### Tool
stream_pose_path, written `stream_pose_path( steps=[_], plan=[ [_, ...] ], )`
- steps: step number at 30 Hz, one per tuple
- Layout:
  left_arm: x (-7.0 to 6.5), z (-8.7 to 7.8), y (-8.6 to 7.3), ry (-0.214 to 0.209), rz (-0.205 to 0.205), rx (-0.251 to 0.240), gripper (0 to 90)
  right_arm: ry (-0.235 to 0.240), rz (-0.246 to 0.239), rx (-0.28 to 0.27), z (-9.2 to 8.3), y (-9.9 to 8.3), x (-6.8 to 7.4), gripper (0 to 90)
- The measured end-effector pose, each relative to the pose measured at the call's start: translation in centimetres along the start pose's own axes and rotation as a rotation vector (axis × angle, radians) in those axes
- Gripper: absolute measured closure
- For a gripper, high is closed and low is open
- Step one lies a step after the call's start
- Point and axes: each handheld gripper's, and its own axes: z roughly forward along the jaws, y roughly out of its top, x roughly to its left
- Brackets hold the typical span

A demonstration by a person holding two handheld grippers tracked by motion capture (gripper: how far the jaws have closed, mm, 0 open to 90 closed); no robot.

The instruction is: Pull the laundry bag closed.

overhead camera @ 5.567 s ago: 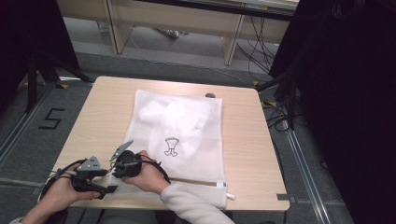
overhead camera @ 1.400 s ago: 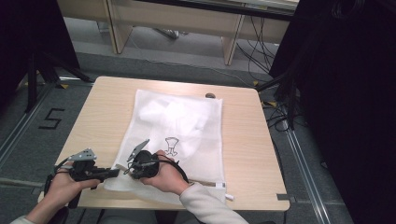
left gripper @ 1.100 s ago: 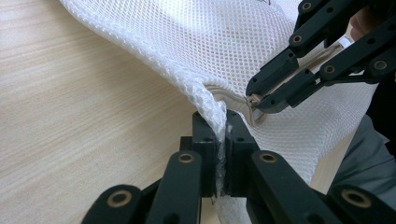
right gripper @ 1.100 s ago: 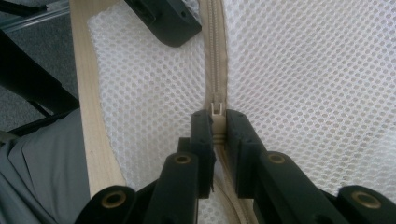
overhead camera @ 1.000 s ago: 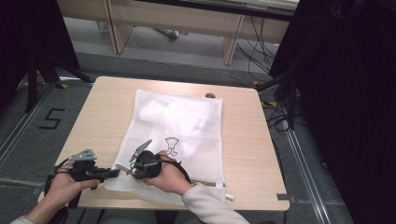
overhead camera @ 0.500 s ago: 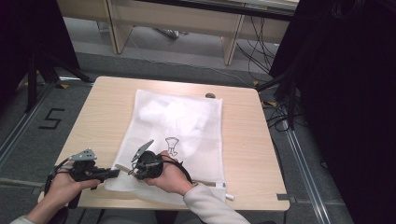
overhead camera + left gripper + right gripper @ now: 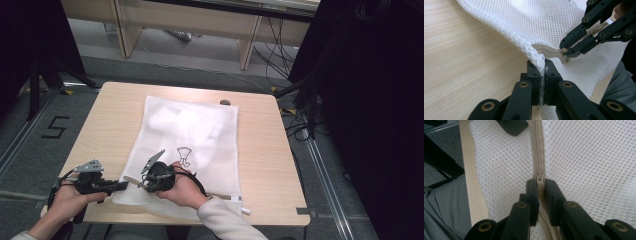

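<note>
A pale wooden table (image 7: 125, 115) stands on grey carpet, desk legs and cables beyond it at twelve o'clock. From the high view, a white mesh laundry bag (image 7: 200, 130) lies flat mid-table, something white bundled inside; at seven o'clock the left gripper (image 7: 117, 186) meets the bag's near corner and the right gripper (image 7: 142, 181) sits just beside it on the near hem.

The left gripper view adds what the height hides: its jaws are clamped on the corner mesh, and the other gripper pinches the zipper pull (image 7: 563, 51) on the beige zipper (image 7: 546, 48).

The right gripper view shows its jaws shut on the slider, with closed teeth running off to twelve o'clock. I judge the zip barely started, nearly its whole length left
</note>
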Motion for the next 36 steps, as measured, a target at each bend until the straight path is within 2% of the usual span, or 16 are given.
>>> stream_pose_path(
  steps=[6,12,15,17,22,24,30,31,36],
  plan=[
    [0.0,0.04,-0.01,0.0,-0.002,-0.002,84.7,-0.006,0.015,0.007,-0.11,-0.19,0.02,82.4],
    [0.0,0.04,0.0,0.0,-0.003,-0.002,84.7,-0.004,0.001,0.005,-0.21,-0.26,-0.09,82.4],
    [0.0,0.02,-0.01,0.004,-0.005,-0.003,84.7,-0.007,0.018,0.005,-0.24,-0.32,0.02,82.4],
    [-0.01,0.04,0.0,0.004,-0.003,-0.002,84.7,-0.004,0.005,0.004,-0.28,-0.32,-0.12,82.4],
    [0.02,0.05,0.0,0.004,0.001,-0.001,84.8,-0.003,0.016,0.003,-0.29,-0.34,-0.08,82.4],
    [0.02,0.03,0.02,0.002,0.001,0.0,84.8,-0.004,0.004,0.006,-0.39,-0.31,-0.12,82.4],
    [0.02,0.02,0.0,0.005,0.0,-0.004,84.8,-0.009,0.015,0.01,-0.52,-0.37,-0.11,82.4],
    [0.01,0.02,0.0,0.004,-0.002,-0.004,84.8,-0.011,-0.003,0.006,-0.49,-0.39,-0.24,82.4],
    [0.04,-0.02,0.0,0.006,0.0,-0.002,84.8,-0.006,0.004,0.012,-0.66,-0.43,-0.2,82.4]
  ],
)
